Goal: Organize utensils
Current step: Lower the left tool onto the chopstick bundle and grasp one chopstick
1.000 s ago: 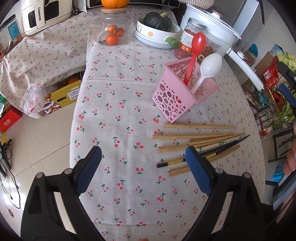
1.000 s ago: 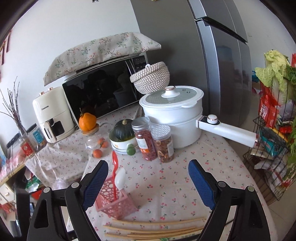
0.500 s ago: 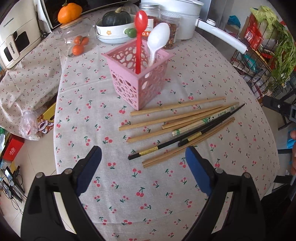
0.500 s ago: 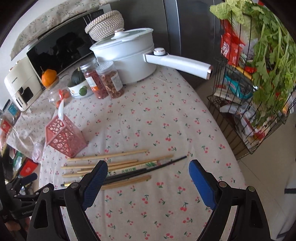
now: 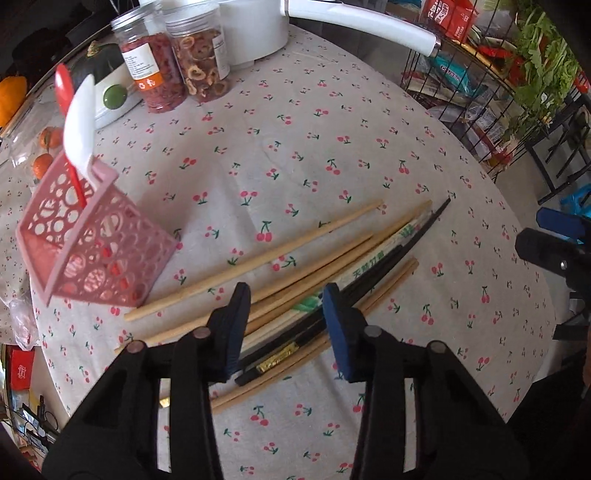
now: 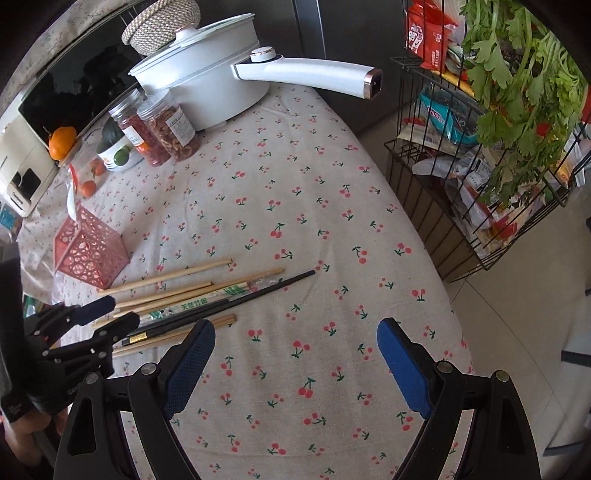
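- My left gripper [image 5: 284, 314] points steeply down over the near ends of the chopsticks [image 5: 332, 258]; its jaws are closing, with several sticks lying in the gap between the blue pads, and I can't see the pads pressing on any of them yet.
- My right gripper [image 6: 295, 354] hangs wide open over bare cloth, nothing between its pads, just beside the far tips of the same pile.
- The chopsticks lie loose in a rough fan on the table: plain bamboo ones, a black pair [image 5: 402, 247] with a gold band, and one in a printed paper sleeve [image 5: 369, 269].
- The pink perforated utensil holder [image 5: 96, 251] stands on the cloth just past the thick ends of the bamboo sticks, with a white spoon [image 5: 79, 122] and a red spoon [image 5: 62, 86] upright in it.
- The surface is a rounded table under a cherry-print tablecloth [image 6: 295, 184].
- Further back stand two clear jars of dried food [image 6: 155, 129], a white bowl with a dark squash [image 6: 110, 133] in it, and a white long-handled pot [image 6: 207, 88] with its lid on.
- Behind those are a microwave [image 6: 74, 92] and a woven basket [image 6: 159, 22].
- Beside the table a black wire rack [image 6: 461, 166] holds packets and leafy greens, over pale floor tiles.
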`<action>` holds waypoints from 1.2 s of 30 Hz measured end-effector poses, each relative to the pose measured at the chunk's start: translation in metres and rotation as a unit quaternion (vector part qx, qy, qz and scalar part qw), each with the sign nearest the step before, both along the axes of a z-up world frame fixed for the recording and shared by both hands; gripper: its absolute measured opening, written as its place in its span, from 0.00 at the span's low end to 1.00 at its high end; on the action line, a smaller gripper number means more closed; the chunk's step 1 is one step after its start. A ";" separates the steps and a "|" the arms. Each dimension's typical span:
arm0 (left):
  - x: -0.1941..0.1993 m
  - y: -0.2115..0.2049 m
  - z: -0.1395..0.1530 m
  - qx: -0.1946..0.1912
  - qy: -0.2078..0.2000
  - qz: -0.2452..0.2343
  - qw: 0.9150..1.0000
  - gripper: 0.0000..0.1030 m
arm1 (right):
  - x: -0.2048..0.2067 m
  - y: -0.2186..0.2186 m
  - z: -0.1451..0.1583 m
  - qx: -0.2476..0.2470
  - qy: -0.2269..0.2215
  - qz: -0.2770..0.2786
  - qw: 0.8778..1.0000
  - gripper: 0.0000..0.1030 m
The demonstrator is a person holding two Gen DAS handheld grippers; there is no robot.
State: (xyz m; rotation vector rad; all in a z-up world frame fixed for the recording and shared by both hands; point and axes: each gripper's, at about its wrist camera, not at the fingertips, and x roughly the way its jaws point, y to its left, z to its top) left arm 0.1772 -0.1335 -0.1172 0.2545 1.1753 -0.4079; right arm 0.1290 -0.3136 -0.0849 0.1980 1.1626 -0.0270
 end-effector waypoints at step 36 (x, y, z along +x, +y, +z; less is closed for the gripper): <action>0.012 0.014 0.000 -0.022 0.023 0.026 0.999 0.15 | 0.008 -0.018 -0.013 0.083 0.035 -0.035 0.995 0.88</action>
